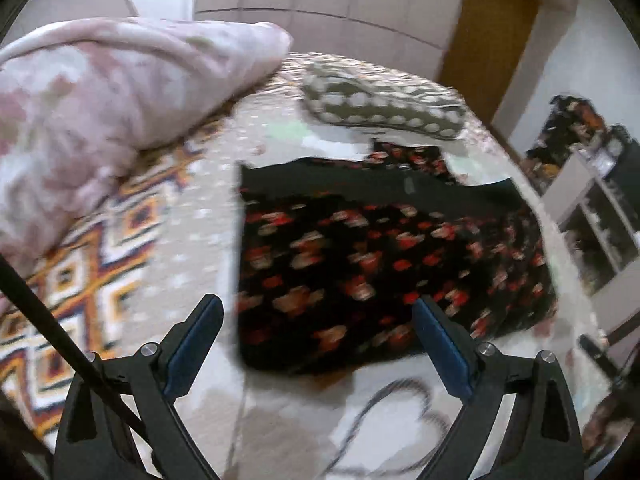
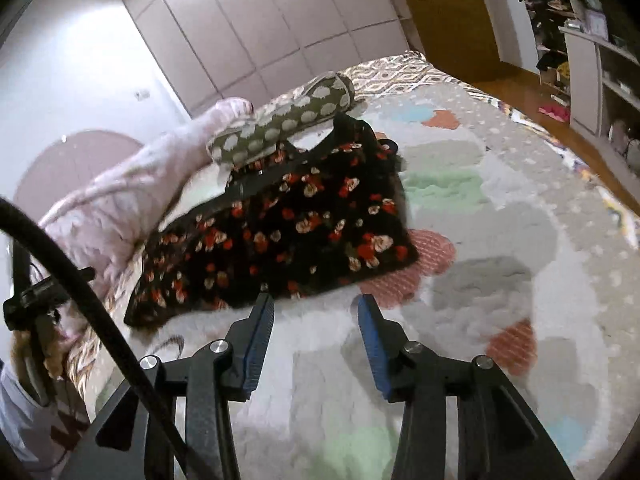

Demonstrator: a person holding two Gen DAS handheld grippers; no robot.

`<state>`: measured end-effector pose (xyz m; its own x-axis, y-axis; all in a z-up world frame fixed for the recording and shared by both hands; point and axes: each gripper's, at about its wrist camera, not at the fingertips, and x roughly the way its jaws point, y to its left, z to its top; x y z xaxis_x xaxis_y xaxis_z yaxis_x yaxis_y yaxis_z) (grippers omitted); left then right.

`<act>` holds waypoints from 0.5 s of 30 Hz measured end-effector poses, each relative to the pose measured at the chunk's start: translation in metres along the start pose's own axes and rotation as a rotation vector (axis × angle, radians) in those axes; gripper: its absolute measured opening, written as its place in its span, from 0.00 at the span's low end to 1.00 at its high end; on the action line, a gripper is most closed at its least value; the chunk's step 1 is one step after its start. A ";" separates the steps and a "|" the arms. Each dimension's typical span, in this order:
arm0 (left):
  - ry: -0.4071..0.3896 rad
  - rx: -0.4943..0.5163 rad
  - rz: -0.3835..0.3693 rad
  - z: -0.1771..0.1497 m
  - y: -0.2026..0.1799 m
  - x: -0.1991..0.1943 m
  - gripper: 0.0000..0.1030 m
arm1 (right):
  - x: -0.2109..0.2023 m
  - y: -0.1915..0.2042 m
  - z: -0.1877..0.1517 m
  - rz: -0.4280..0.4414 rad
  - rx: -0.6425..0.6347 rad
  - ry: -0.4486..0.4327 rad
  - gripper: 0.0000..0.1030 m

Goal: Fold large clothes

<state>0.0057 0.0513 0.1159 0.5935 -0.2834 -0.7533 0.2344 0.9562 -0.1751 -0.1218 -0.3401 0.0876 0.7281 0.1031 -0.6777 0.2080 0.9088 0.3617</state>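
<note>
A black garment with red and cream flowers (image 1: 380, 264) lies folded into a rough rectangle on the bed. In the right wrist view the same garment (image 2: 288, 232) lies just beyond my fingertips. My left gripper (image 1: 318, 308) is open wide above the garment's near edge, with nothing between its blue pads. My right gripper (image 2: 316, 304) is open too, partly spread, hovering over the bedspread just short of the garment's near hem. Neither gripper touches the cloth.
A pink blanket (image 1: 100, 104) is heaped at the left. An olive cushion with pale dots (image 1: 384, 108) lies beyond the garment. The patterned bedspread (image 2: 500, 240) stretches to the right. Shelves with clutter (image 2: 592, 48) and a wooden floor lie past the bed.
</note>
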 end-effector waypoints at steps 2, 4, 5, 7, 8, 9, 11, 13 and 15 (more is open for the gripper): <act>0.013 0.030 -0.014 0.005 -0.024 0.015 0.91 | 0.010 -0.004 0.000 -0.020 -0.011 0.011 0.45; 0.023 0.058 -0.039 0.010 -0.044 0.026 0.90 | 0.014 -0.014 0.001 -0.020 -0.001 0.039 0.45; 0.024 0.073 -0.052 0.012 -0.055 0.031 0.90 | 0.016 -0.022 0.002 -0.014 0.023 0.050 0.45; 0.034 0.123 -0.075 0.016 -0.082 0.048 0.90 | 0.020 -0.038 0.005 0.009 0.083 0.060 0.46; 0.038 0.141 -0.079 0.016 -0.091 0.055 0.87 | 0.025 -0.048 0.007 0.029 0.132 0.071 0.50; 0.050 0.163 -0.080 0.017 -0.102 0.066 0.79 | 0.030 -0.058 0.008 0.050 0.188 0.080 0.50; 0.091 0.175 -0.080 0.017 -0.117 0.090 0.58 | 0.040 -0.069 0.008 0.093 0.265 0.096 0.50; 0.154 0.160 -0.091 0.017 -0.125 0.118 0.35 | 0.049 -0.069 0.008 0.126 0.290 0.104 0.50; 0.192 0.151 -0.077 0.012 -0.129 0.146 0.35 | 0.059 -0.065 0.010 0.144 0.283 0.113 0.50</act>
<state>0.0716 -0.1140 0.0363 0.4161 -0.3222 -0.8503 0.3942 0.9066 -0.1506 -0.0855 -0.3972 0.0308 0.6898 0.2809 -0.6672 0.2926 0.7348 0.6119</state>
